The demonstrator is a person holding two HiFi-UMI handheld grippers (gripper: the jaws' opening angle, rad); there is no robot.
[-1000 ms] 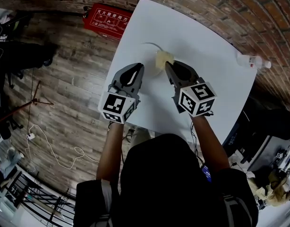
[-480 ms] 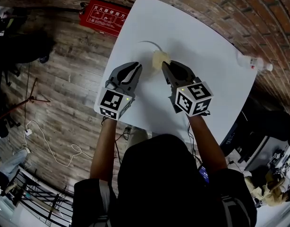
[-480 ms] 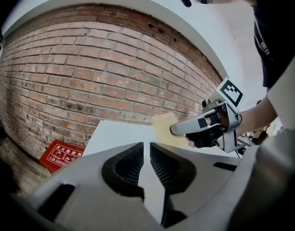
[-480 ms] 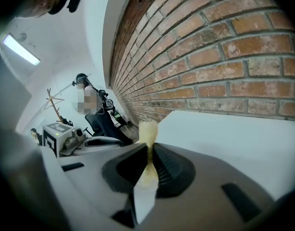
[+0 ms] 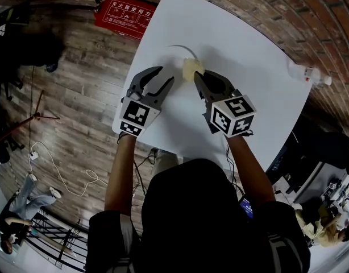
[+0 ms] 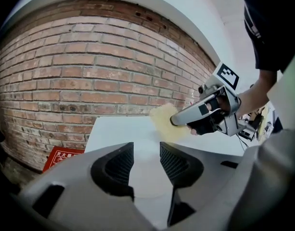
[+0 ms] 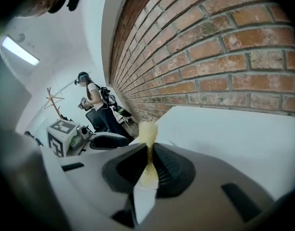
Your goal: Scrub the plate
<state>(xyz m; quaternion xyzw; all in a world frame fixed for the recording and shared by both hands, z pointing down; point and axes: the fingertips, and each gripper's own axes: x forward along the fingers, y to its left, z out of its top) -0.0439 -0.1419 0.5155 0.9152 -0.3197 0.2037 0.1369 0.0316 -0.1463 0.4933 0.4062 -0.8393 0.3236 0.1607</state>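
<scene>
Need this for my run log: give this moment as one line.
left gripper: jaws just opening, empty | right gripper: shut on thin yellow sponge | white round plate: on white table

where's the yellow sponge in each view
Head view: sponge upper centre, at the tip of the right gripper.
Left gripper view: sponge right of centre, above the jaws.
Right gripper view: sponge dead centre, pinched between the jaws.
Shared landmark: the white table.
</scene>
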